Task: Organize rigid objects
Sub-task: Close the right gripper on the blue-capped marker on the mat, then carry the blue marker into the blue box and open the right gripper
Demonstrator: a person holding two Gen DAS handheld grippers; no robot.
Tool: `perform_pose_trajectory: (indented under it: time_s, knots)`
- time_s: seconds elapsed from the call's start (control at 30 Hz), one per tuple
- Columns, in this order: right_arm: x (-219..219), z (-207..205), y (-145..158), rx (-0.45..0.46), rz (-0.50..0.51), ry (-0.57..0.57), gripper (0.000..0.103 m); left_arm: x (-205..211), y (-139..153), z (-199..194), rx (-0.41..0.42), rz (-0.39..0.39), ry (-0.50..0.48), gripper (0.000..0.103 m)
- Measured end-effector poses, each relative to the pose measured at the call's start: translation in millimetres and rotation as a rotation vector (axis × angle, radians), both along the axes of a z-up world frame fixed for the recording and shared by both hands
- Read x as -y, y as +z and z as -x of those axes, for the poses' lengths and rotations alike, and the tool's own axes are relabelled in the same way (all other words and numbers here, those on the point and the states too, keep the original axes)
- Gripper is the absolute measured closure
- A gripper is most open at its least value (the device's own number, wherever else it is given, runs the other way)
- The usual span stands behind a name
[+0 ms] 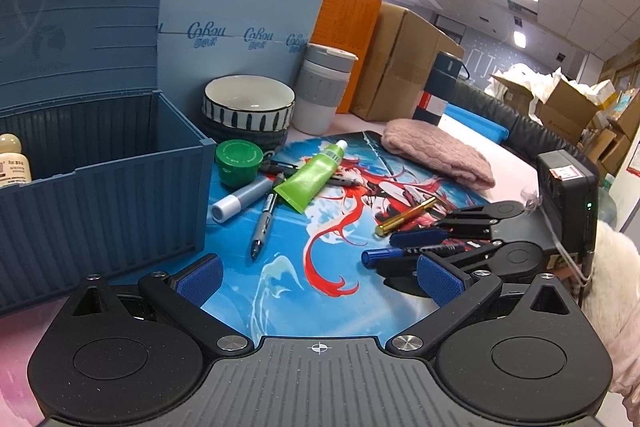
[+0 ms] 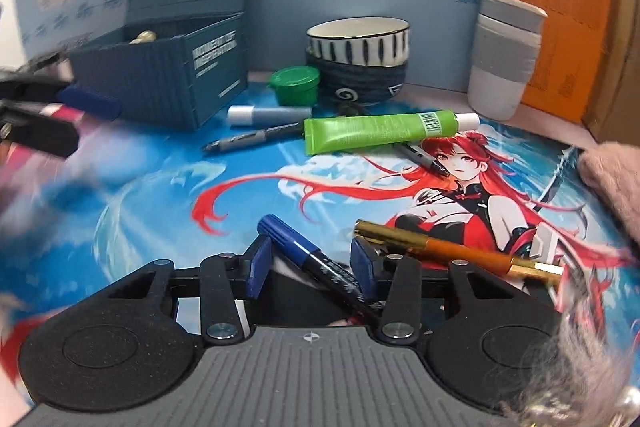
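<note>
Left gripper (image 1: 318, 277): jaws spread wide, nothing between the blue pads; it hangs over the near edge of the printed desk mat (image 1: 280, 267).

Right gripper (image 2: 310, 261): jaws partly closed around a blue marker (image 2: 316, 263) that lies slanted between the pads. The capped end projects toward 11 o'clock; the barrel's rear end is hidden under the gripper body. Whether both pads press on the barrel cannot be told: in the right wrist view a gap shows beside the right pad. In the left wrist view this gripper enters from 3 o'clock with the marker (image 1: 404, 253) between its fingers (image 1: 416, 238), and the contact there is also unclear.

A gold-and-orange pen (image 2: 456, 253) lies just beside the right pad, toward 3 o'clock; its middle is partly covered by the finger linkage.

Toward 12 o'clock in the right wrist view, a green tube (image 2: 380, 133) lies across two grey pens (image 2: 256, 139), hiding their mid-sections. A white-capped grey marker (image 2: 268, 115) and a green lidded tub (image 2: 295, 85) sit behind them, near stacked bowls (image 2: 358, 55) and a grey-and-white cup (image 2: 504, 55).

The open blue storage box (image 1: 104, 187) stands at 9 o'clock in the left wrist view; a bottle (image 1: 12, 161) inside is cut off by the frame edge. The left edge of the right wrist view is motion-blurred.

A pink knitted item (image 1: 436, 155) lies at 2 o'clock; its kind cannot be made out.
</note>
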State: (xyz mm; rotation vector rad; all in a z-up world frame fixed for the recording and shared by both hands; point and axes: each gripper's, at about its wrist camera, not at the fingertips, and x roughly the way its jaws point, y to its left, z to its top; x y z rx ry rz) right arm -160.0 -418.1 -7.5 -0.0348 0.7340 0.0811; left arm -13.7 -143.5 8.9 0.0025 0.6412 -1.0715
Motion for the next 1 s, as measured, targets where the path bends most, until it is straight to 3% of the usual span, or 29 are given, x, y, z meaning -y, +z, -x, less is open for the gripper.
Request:
perform_pose_trajectory:
  time_s: [0.07,0.13,0.17,0.3,0.47,0.63,1.0]
  knots:
    - [-3.6,-3.1,0.1,-0.002,-0.007,-0.027,0.072,-1.2,1.6,-0.9,-0.001,0.006,0.003,0.000]
    - [-9.2,-4.5,1.4,-0.008,-0.009,-0.050,0.087,-3.1,3.8,-1.4,0.000,0.013,0.007,0.000]
    - [-13.0,-5.3,1.8,-0.010,0.001,-0.059,0.088,-4.7,5.6,-1.7,0.002,0.018,0.009,0.000]
    - [-33.1,-3.7,4.8,0.010,0.018,-0.048,0.089,-16.2,18.6,-3.1,0.030,0.055,0.041,0.000]
    - [-47.4,3.5,26.8,0.124,-0.018,-0.102,0.089,-44.0,41.9,-14.5,0.055,0.136,0.122,0.000]
    - [-54.6,6.5,51.6,0.227,-0.098,-0.163,0.089,-76.9,54.4,-40.8,0.019,0.191,0.258,0.000]
    - [-109.3,-16.2,106.1,0.457,-0.193,-0.102,0.089,-140.0,64.7,-76.7,-0.030,0.250,0.513,0.000]
